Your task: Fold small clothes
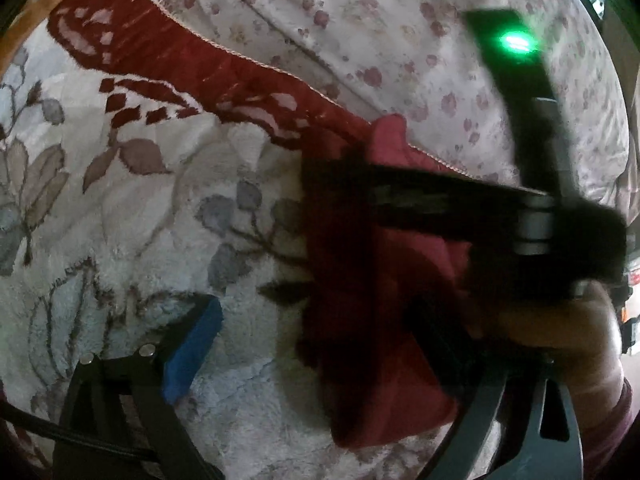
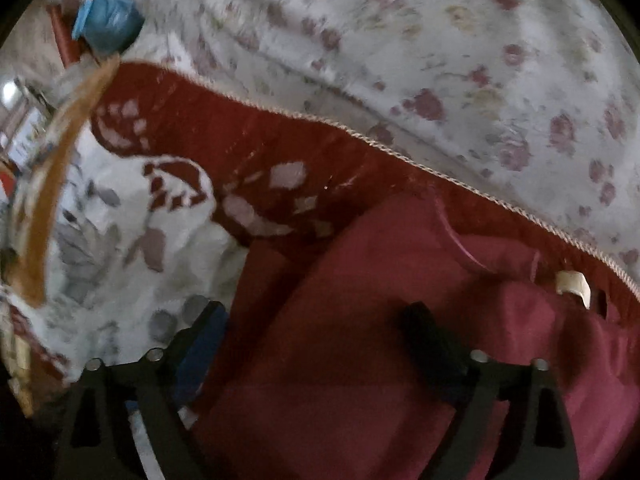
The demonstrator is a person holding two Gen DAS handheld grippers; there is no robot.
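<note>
A small dark-red garment (image 1: pixel 384 340) lies on a fluffy floral blanket (image 1: pixel 120 240). In the left wrist view my left gripper (image 1: pixel 304 332) is open, its blue-padded left finger (image 1: pixel 192 348) over the blanket and its right finger mostly hidden behind the garment and the other gripper. The right gripper's black body (image 1: pixel 480 208) reaches in from the right over the garment, held by a hand. In the right wrist view the garment (image 2: pixel 380 320) fills the lower middle, with a white label (image 2: pixel 572 284) at its right. My right gripper (image 2: pixel 320 332) is open, fingers spread wide above the cloth.
A dark red patterned band (image 1: pixel 192 64) edges the blanket. Beyond it lies a white sheet with pink flowers (image 1: pixel 400 20). In the right wrist view a blue bag (image 2: pixel 108 12) and an orange strip (image 2: pixel 60 168) show at the far left.
</note>
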